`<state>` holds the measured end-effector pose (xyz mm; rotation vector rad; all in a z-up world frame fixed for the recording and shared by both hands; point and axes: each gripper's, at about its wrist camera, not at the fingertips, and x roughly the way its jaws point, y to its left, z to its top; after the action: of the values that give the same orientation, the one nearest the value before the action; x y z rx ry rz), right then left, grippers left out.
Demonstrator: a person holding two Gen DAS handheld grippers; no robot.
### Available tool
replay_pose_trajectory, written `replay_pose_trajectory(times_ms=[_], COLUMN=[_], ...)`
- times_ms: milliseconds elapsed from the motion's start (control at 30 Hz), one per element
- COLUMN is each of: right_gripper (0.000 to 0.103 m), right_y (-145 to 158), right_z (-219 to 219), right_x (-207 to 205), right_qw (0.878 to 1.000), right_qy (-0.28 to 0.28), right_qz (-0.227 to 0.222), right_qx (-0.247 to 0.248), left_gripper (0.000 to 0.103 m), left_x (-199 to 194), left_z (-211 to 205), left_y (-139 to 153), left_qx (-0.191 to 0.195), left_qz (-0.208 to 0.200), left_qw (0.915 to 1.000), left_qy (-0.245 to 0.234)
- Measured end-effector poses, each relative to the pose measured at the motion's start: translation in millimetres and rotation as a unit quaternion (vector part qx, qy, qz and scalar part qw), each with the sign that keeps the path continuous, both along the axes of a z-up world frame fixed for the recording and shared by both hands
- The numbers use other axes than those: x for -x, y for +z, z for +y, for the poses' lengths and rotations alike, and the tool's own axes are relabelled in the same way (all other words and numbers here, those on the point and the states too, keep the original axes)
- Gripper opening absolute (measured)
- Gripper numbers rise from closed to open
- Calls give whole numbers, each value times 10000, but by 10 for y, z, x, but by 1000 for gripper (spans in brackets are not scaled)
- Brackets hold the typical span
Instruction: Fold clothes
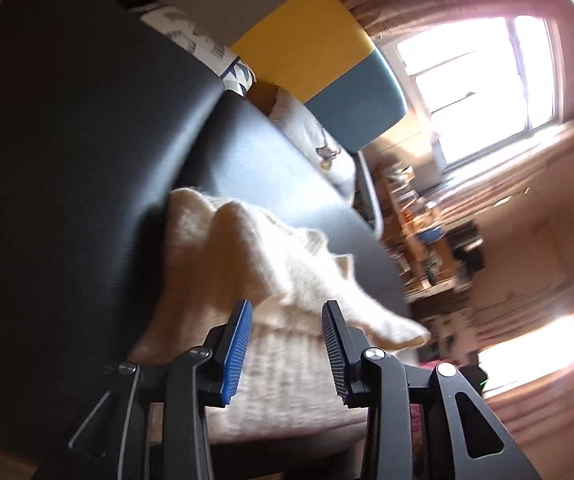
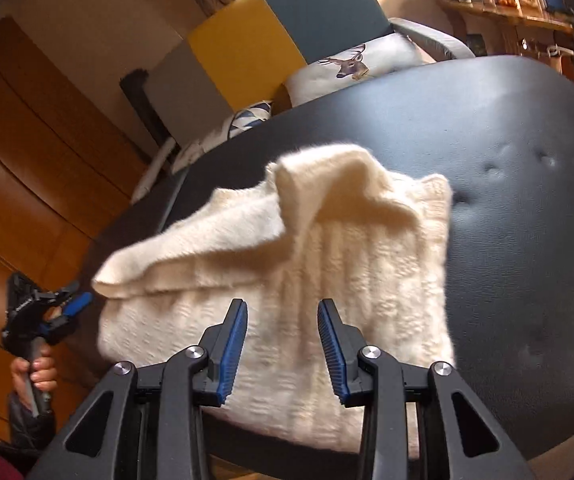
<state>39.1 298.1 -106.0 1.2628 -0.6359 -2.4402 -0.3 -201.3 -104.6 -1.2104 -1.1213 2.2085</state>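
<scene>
My work surface is a black padded table [image 2: 507,208] with dimpled tufts. Behind the table stands a sofa with a yellow panel [image 2: 239,44] and a teal panel [image 2: 319,0], a deer-print cushion [image 2: 351,62] resting against it. In the left wrist view a bright window [image 1: 479,80] lies beyond the table, with cluttered shelves [image 1: 419,224] below it.

On the table lies a cream knitted sweater [image 2: 327,264], ribbed, partly folded, with 1 thick flap doubled over its top and a corner sticking past the table's edge.

My right gripper [image 2: 283,344] hangs released above the sweater's near hem, jaws apart and gripping nothing. My left gripper [image 1: 287,344] is likewise spread wide over the sweater's hem; the right wrist view shows it off the table's side, gripped by a hand [image 2: 35,376].
</scene>
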Motion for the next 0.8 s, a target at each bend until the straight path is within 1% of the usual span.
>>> replay_pose_trajectory(times_ms=[67,133,200,300,433,467,500,567,667,733,800], right_gripper=[37,37,37,37,37,37,37,37,37,37,37], right_y=[-12,-36,-87,-224,-342,-347,-348,-336,-357,-372,-388], right_z=[-24,-57,-48,-46,37,35,30,7,-33,-39,-29], right_x=[-9,-43,-76,-108,-128,-124,-120,-110,-97,-98,-98], right_qw=[9999,9997,9995,9990,9981,9981,9981,9984,9985,9986,9986], right_qy=[-74,-154,-181,-232,-348,-356,-358,-320,-230,-227,-239], right_qz=[-64,-132,-216,-369,-482,-480,-476,-458,-490,-479,-479], right_qx=[71,125,105,34,142,141,131,50,-98,-84,-36], left_gripper=[39,40,40,40,40,39,27,9,9,9,9], left_x=[79,134,188,289,382,430,479,577,676,759,879], left_z=[-21,-39,-25,74,202,232,263,323,350,349,333], left_y=[-55,-123,-191,-157,-79,-100,-122,-164,-117,-66,-47], left_qx=[-6,118,-1,-204,-112,-89,-66,-20,-150,-233,-407], left_qz=[-139,-259,-381,-398,-401,-442,-483,-565,-572,-526,-545], left_qw=[9998,9993,9986,9986,9991,9989,9988,9984,9982,9983,9976], left_qy=[126,245,367,284,101,84,67,32,61,100,134])
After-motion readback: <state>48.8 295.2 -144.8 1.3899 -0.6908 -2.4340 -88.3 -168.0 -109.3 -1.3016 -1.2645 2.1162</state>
